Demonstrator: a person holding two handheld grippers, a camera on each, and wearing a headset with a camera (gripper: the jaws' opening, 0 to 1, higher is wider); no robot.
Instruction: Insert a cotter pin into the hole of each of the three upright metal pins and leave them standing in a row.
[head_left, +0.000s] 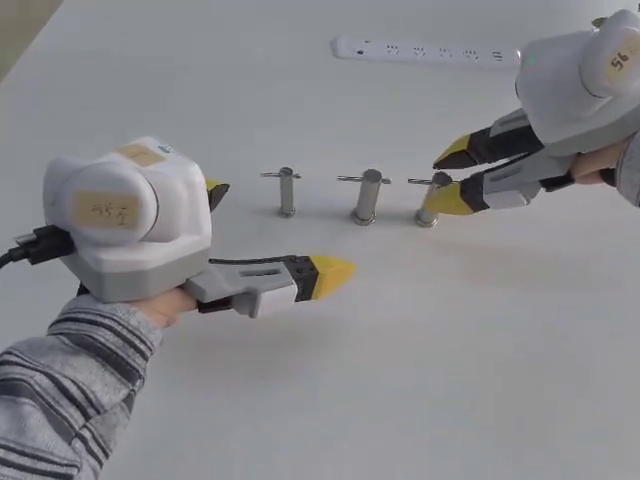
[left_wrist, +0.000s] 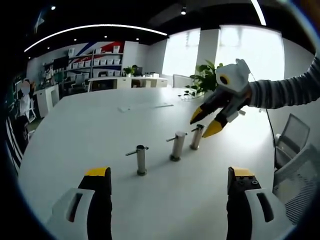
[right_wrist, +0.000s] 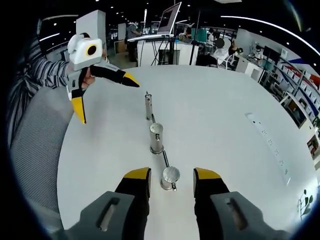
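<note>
Our left gripper (head_left: 275, 229) hangs wide open and empty left of the row, where three pins (head_left: 367, 197) stand upright, a cotter (head_left: 350, 179) crosswise through each top. Our right gripper (head_left: 443, 180), open and gripping nothing, straddles the right pin (right_wrist: 170, 176), so it is nearer. We see a white table (head_left: 450, 350) with a power strip (head_left: 420, 50), an office (left_wrist: 100, 60) beyond.

Third pin (head_left: 427, 220): shaft hidden behind right gripper (head_left: 442, 180) (its lower jaw).

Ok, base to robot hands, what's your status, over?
Left gripper open, empty. Right gripper open, jaws either side of end pin. Three pins upright in a row, cotter pin through each. Power strip far back, nothing blocking.
</note>
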